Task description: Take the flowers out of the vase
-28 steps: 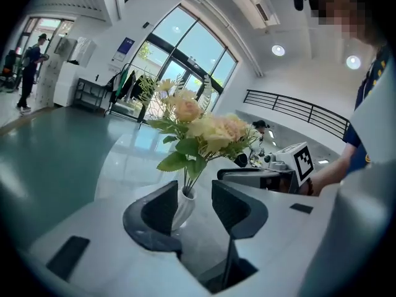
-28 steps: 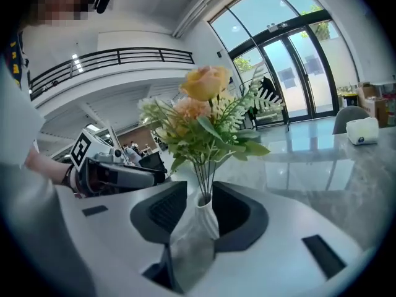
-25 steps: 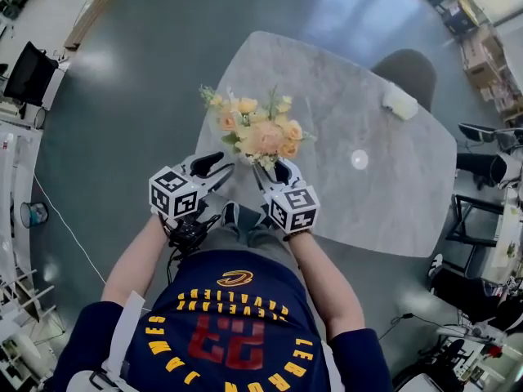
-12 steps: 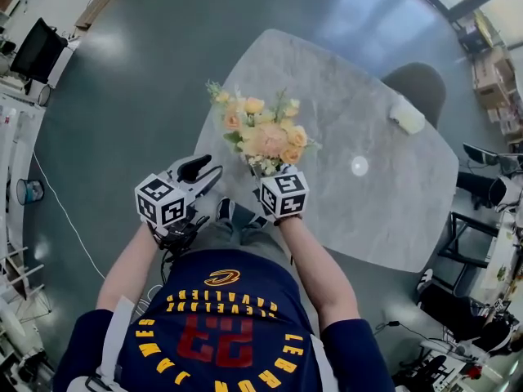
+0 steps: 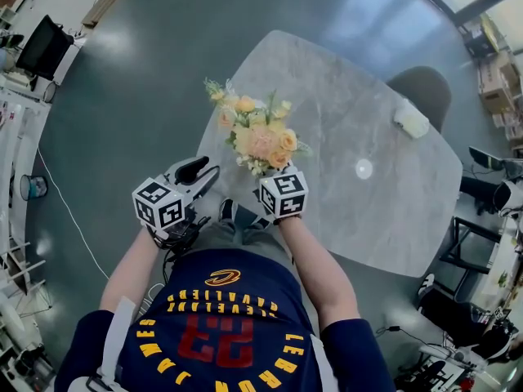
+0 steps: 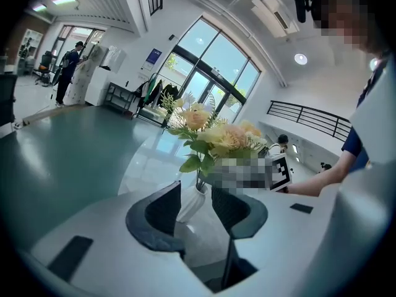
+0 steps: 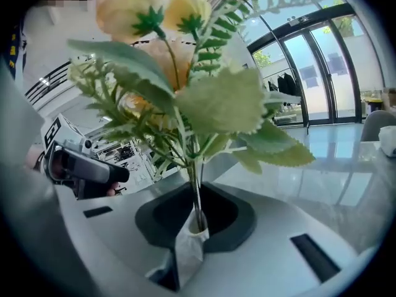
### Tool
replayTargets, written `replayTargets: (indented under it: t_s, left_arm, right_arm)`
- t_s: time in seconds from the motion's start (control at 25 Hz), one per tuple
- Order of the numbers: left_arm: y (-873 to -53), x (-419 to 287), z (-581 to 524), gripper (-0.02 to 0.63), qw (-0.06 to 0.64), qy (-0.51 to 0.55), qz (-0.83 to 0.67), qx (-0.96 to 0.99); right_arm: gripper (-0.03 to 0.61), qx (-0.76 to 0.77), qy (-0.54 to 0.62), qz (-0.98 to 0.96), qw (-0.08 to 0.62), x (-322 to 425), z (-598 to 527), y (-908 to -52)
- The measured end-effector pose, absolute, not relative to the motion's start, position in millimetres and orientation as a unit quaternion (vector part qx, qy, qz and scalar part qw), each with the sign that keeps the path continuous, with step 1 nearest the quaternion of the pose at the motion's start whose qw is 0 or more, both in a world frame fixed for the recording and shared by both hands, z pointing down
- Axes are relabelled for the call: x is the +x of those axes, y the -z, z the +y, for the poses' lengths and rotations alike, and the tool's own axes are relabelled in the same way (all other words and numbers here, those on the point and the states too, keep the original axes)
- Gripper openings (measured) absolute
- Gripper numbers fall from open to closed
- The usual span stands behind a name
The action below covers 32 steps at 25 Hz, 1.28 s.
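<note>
The flowers were peach, cream and pale yellow, green-leaved; the ribbed vase was white; the table was grey-veined marble.

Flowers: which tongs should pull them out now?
Probably left. The right tongs have just been closing on the vase, steadying it; the left tongs are open and empty, facing the flowers.

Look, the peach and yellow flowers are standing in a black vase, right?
No. The vase is white, not black, as the left gripper view shows. The peach and yellow flowers do stand in it.
</note>
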State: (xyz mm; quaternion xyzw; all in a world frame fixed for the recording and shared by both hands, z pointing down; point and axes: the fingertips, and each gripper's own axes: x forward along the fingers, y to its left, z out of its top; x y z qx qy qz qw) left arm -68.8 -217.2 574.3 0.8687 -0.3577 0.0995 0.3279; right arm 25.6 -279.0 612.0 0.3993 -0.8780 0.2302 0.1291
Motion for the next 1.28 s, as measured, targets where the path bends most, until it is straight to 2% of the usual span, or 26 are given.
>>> replayTargets:
  t_s: [0.44,0.8,1.0,1.28]
  left_arm:
    - [-558.8,-66.6,-223.0,0.155,0.317,-0.088,-0.358,0.874]
    - [-536.3,-86.4,-235.2,0.154,0.306,-0.060,-0.368,0.876]
    - [-530.9,-89.8,-235.7,0.153,0.304,-0.058,-0.354,0.883]
    - [-522.7,-57.5,-234.5,0.153,0.301,-0.057,-0.332,0.892]
  right_arm:
    - [0.034,0.427,-0.222,-0.874,0.067,49.0,-295.4,-557.2]
    - [0.034,0.454,-0.220,-0.862,-0.037,76.6,-290.4,-466.3]
    - [0.034,0.471,-0.213,-0.853,-0.068,86.7,-280.2,-429.7]
    - [0.034,0.478,-0.207,-0.846,-0.112,124.4,-263.3,-384.9]
